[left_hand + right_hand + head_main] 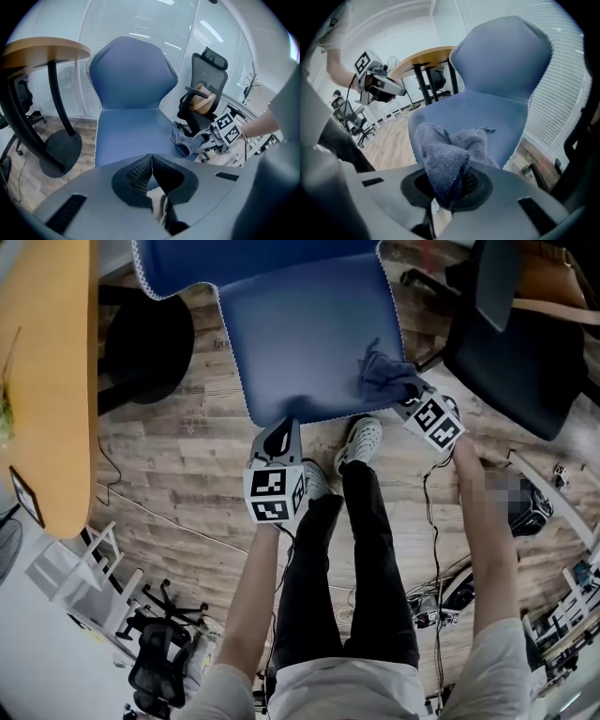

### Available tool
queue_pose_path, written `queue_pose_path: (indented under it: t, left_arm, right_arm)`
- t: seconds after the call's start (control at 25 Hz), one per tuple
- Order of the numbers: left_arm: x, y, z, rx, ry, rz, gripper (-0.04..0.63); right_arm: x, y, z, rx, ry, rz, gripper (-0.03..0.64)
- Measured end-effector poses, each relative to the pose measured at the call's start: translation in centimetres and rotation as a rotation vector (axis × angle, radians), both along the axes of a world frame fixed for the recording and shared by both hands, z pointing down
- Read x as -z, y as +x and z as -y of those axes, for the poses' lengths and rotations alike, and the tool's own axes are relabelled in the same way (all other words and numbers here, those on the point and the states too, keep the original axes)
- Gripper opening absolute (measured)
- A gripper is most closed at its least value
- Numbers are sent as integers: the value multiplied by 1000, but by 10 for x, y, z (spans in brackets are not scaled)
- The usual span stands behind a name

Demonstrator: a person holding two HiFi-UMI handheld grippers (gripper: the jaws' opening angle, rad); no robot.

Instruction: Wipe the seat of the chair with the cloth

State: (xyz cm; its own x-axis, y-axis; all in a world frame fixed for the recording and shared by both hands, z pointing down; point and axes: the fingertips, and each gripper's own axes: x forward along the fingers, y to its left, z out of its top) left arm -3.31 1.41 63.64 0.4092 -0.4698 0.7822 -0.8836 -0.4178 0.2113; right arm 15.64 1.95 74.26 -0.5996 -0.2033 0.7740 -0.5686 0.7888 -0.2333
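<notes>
My right gripper [449,190] is clamped shut on the grey cloth [443,161], which bunches up out of the jaws and spreads forward. In the head view the cloth [382,378] sits right of centre in the upper half of the frame, lying on the blue seat [305,334] near its front right corner, with the right gripper [407,396] coming in from the lower right.

My left gripper [151,165] has its jaws pressed together with nothing between them. In the head view the left gripper [278,434] hangs at the centre of the frame, just at the seat's front edge; I cannot tell whether it touches.

A tabletop [47,381] fills the left edge, and a black office chair [525,362] stands in the upper right on the wooden floor [178,474].
</notes>
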Motion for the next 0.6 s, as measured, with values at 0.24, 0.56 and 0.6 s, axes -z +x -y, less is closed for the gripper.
queue_pose_path:
  t: [0.24, 0.56, 0.6]
  left_arm:
    - [3, -11, -21, -45, 29, -7, 26]
    - [33, -34, -41, -71, 59, -5, 26]
    - [38, -38, -43, -79, 63, 1, 26]
  right_arm:
    - [-3, 20, -9, -347, -47, 34, 49]
    - [18, 0, -71, -675, -238, 117, 49]
    - [30, -4, -72, -721, -229, 156, 49]
